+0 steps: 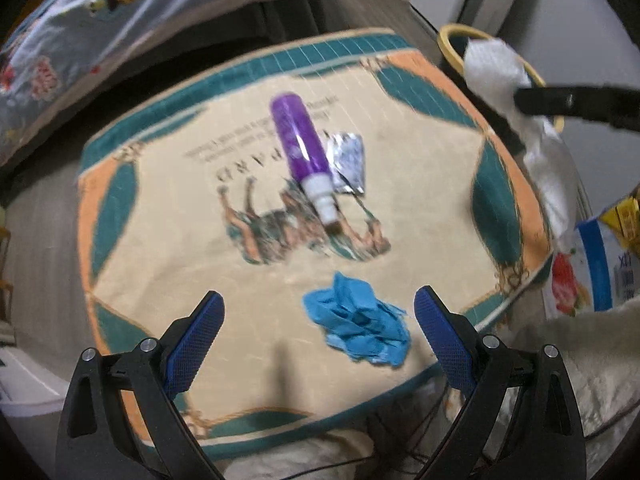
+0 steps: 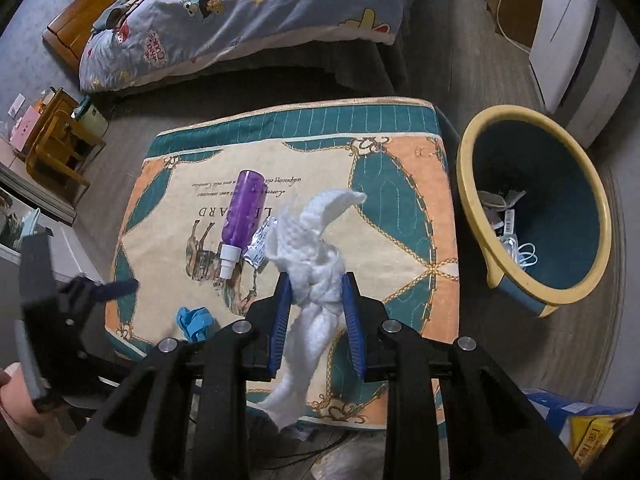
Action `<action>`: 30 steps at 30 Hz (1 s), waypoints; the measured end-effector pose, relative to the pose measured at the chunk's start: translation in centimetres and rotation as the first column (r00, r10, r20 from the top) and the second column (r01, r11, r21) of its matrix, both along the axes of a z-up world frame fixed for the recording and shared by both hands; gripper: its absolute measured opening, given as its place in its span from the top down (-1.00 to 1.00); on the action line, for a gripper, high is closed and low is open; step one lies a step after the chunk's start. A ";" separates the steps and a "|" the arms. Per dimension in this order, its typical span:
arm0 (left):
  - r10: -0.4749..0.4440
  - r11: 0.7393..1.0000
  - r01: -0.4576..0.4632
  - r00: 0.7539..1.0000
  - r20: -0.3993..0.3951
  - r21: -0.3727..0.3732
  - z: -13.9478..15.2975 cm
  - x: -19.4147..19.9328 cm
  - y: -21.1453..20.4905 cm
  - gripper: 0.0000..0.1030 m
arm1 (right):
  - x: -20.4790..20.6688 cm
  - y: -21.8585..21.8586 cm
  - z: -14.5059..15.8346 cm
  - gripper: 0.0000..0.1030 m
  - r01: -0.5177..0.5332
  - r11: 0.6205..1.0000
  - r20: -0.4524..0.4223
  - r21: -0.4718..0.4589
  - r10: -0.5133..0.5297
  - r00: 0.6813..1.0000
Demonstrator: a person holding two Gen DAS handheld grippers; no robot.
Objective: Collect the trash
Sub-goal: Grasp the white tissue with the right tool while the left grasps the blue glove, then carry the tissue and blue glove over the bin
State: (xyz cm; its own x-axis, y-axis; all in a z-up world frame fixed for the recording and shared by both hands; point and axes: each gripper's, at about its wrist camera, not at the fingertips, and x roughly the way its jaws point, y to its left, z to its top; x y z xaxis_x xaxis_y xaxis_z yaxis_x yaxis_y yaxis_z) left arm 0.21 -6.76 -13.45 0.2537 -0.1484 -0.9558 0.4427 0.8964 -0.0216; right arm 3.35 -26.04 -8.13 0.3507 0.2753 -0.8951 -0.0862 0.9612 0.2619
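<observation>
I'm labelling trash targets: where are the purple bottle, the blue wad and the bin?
Purple bottle (image 2: 241,209): right wrist view, mid-body.
Blue wad (image 1: 359,319): left wrist view, centre of the crumple.
Bin (image 2: 470,200): right wrist view, yellow rim, left side.

So the left gripper (image 1: 318,312) hung wide open over the printed cushion (image 1: 420,216), blue pads spread apart, nothing between them. A crumpled blue glove (image 1: 358,332) sat on the cushion just ahead, closer to the right finger than the left one. Further out, a purple bottle (image 1: 300,140) lay on its side, white cap pointing back toward the camera, and a silver foil wrapper (image 1: 349,162) was right against it. Off at the upper right, the right gripper (image 1: 576,104) came in from the edge with a white tissue (image 1: 516,92) pinched in it, dangling in front of a yellow-rimmed bin (image 1: 450,38). Whole picture was kinda blurry.
</observation>
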 end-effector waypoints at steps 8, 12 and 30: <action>-0.069 0.997 0.072 0.993 -0.092 0.030 -2.8 -0.7 -1.6 -0.16 | 0.0 -0.6 0.4 0.50 -0.009 1.000 0.023 -0.015 0.009 1.000; -0.095 0.995 0.096 0.991 -0.093 0.005 -2.4 -0.9 -1.8 0.38 | 0.1 -1.1 0.4 0.50 0.002 1.000 0.024 -0.004 -0.002 1.000; -0.046 0.985 0.087 0.964 0.263 -0.147 10.8 2.7 -4.3 0.49 | 0.4 -6.3 1.9 0.50 0.147 0.989 0.102 -0.011 -0.145 0.984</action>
State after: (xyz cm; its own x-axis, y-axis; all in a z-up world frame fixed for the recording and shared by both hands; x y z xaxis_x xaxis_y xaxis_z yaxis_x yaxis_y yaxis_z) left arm 2.87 -11.10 -2.65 0.4732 -0.3148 -0.8228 0.5099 0.8595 -0.0356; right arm 3.77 -32.33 -6.26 0.4748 0.1983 -0.8575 0.0303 0.9700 0.2411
